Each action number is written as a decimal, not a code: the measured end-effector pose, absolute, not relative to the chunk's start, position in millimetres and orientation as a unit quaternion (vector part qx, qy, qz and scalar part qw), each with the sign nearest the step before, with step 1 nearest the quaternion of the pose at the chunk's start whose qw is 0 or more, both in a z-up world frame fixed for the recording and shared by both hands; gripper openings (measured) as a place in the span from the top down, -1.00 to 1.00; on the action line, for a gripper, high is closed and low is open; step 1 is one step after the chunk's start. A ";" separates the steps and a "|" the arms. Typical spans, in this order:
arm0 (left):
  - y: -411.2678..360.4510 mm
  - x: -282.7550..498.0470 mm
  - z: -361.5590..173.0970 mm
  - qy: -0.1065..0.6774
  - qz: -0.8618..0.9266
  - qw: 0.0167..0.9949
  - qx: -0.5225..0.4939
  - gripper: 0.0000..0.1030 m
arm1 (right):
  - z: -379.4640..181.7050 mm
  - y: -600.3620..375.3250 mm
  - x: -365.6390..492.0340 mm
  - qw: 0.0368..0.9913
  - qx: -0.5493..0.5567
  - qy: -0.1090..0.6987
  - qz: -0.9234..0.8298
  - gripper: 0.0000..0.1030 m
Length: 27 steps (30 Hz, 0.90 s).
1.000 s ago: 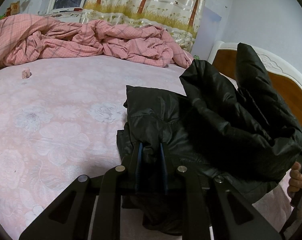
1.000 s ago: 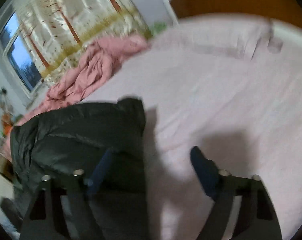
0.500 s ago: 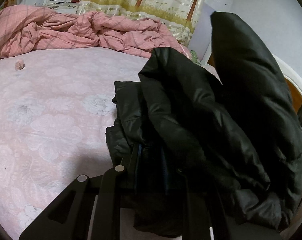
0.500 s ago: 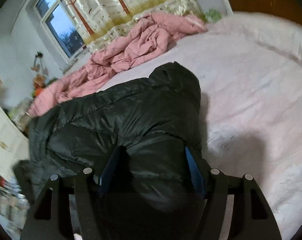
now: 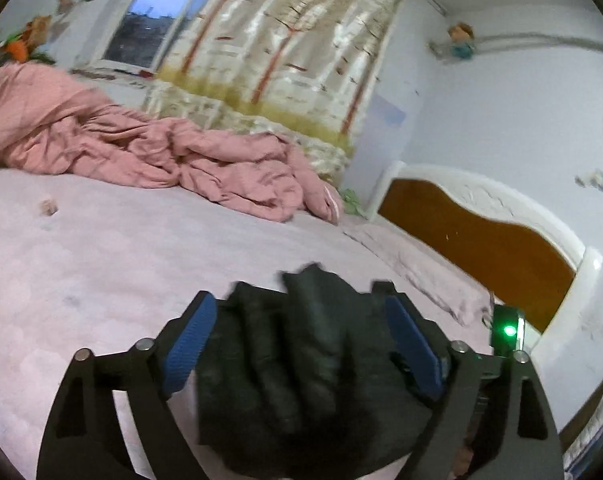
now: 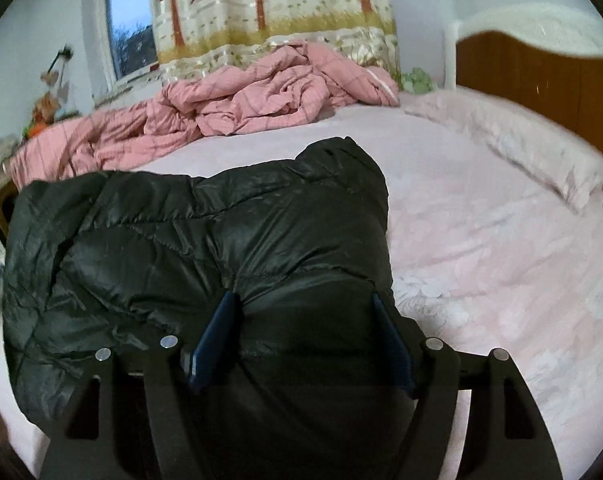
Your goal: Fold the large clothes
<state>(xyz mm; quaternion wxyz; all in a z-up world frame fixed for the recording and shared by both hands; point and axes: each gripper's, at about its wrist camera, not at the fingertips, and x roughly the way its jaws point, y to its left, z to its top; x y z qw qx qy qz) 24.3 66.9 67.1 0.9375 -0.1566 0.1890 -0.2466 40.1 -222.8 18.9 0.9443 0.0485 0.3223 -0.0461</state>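
A black puffer jacket point(image 6: 205, 240) lies bunched on the pink flowered bed sheet point(image 6: 481, 240). In the right wrist view my right gripper point(image 6: 305, 312) is open, its blue pads point(image 6: 217, 332) standing either side of a thick fold of the jacket. In the left wrist view my left gripper point(image 5: 297, 320) is open wide above the jacket point(image 5: 301, 360), blue pads point(image 5: 189, 340) apart, with the padded cloth bulging between them.
A crumpled pink quilt point(image 5: 149, 156) lies along the far side of the bed, under the curtain and window. The white and brown headboard point(image 5: 481, 240) stands at the right, with a pillow point(image 6: 521, 148) in front of it. A small pink object point(image 5: 48, 206) lies on the sheet.
My left gripper has opened, letting go of the jacket, and its view has tilted up. The raised part of the jacket has come down flat. My right gripper stays open around the fold.
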 end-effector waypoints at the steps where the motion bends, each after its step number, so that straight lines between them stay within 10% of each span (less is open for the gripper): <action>1: 57.8 25.0 67.4 0.199 -0.244 0.939 -0.141 -0.79 | 19.5 -219.6 39.1 0.945 0.041 0.321 -0.047 -0.43; 12: 29.9 73.3 2.8 0.329 -0.081 0.940 -0.026 -0.83 | 40.0 -226.7 16.4 0.948 0.042 0.314 -0.017 -0.43; 16: 29.1 74.2 -4.0 0.326 -0.053 0.944 -0.004 -0.83 | 42.6 -234.7 14.4 0.935 0.075 0.348 0.013 0.18; 27: 38.6 93.9 -26.8 0.354 -0.059 0.933 -0.027 -0.99 | -7.2 -215.1 47.3 0.917 0.020 0.399 -0.006 0.19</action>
